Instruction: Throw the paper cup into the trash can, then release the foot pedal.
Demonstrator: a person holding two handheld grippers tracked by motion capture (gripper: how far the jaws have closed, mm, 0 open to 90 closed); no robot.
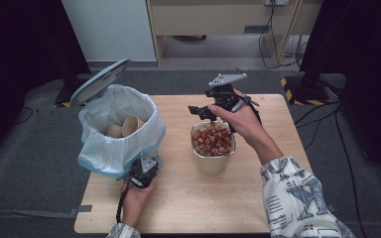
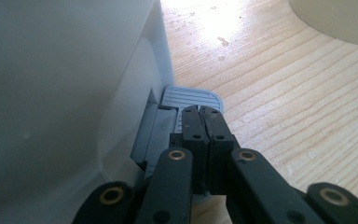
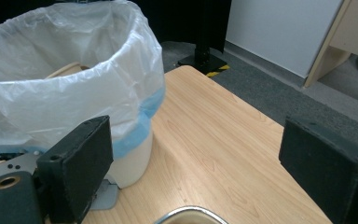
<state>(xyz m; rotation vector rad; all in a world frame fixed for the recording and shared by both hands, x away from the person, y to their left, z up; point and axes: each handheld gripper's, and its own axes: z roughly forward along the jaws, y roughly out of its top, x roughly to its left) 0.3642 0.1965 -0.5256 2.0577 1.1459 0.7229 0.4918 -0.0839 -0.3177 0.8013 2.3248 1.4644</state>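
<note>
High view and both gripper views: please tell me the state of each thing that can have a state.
Bin lid: raised open.
Bin pedal: under the left gripper's tip; pressed or not, cannot tell.
Bin bag: holds paper cups.
Metal container: upright, full of reddish pieces.
Left gripper: fingers shut together, holding nothing.
Right gripper: fingers wide apart, empty, above the container.

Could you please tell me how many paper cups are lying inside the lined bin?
2: one paper cup lies on its side, mouth toward the camera; a second cup rests just left of it. The bin liner may hide more below.
</note>
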